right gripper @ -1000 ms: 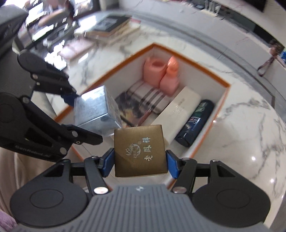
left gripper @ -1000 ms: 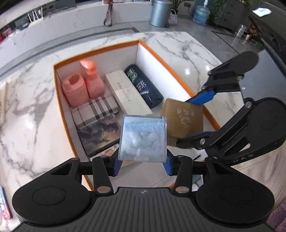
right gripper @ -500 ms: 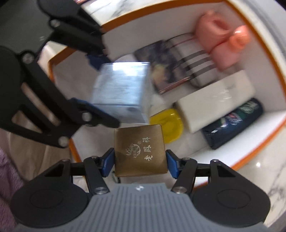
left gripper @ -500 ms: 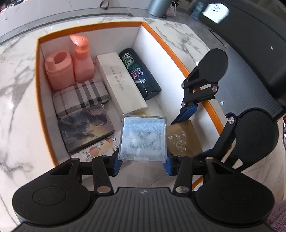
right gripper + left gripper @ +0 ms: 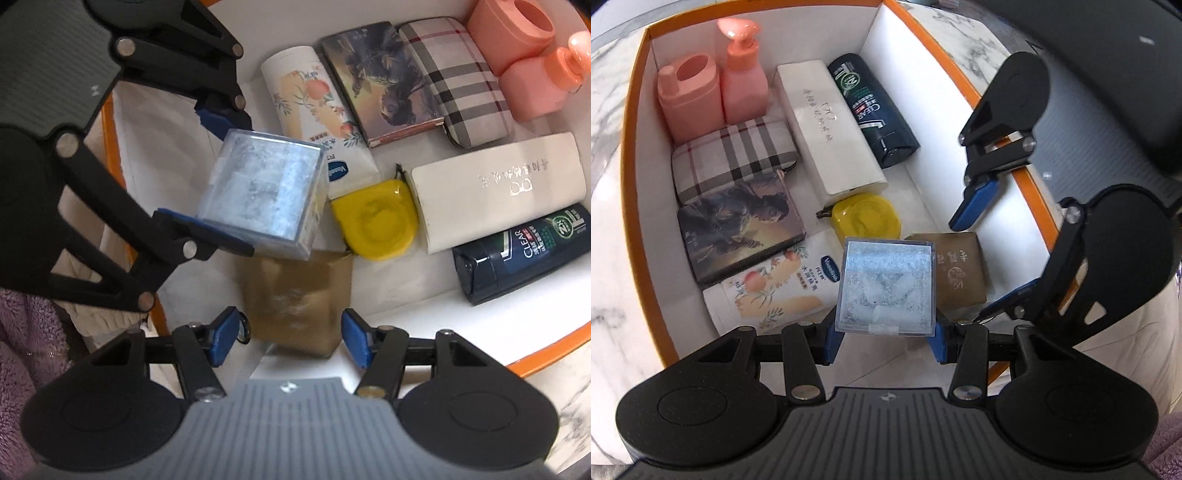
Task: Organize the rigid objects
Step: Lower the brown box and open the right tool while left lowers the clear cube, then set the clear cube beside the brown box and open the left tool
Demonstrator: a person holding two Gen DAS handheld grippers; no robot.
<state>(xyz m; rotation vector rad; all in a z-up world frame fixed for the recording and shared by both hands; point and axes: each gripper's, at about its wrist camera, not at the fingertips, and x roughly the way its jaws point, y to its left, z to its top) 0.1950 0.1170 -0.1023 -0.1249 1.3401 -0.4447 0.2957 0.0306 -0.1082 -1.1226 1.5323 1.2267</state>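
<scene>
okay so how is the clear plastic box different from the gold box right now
The clear plastic box is see-through with white bits inside; the gold box is opaque with printed characters. The clear plastic box is clamped in the left gripper above the bin floor; the gold box sits free between the right gripper's parted pads, looking blurred. Both are squarish and at the near end of the orange-rimmed bin.

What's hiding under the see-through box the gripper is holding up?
Under the clear box sits the gold box on the storage box floor, partly covered and blurred. A yellow case and a peach-print tube show beside it. The rest is hidden.
</scene>
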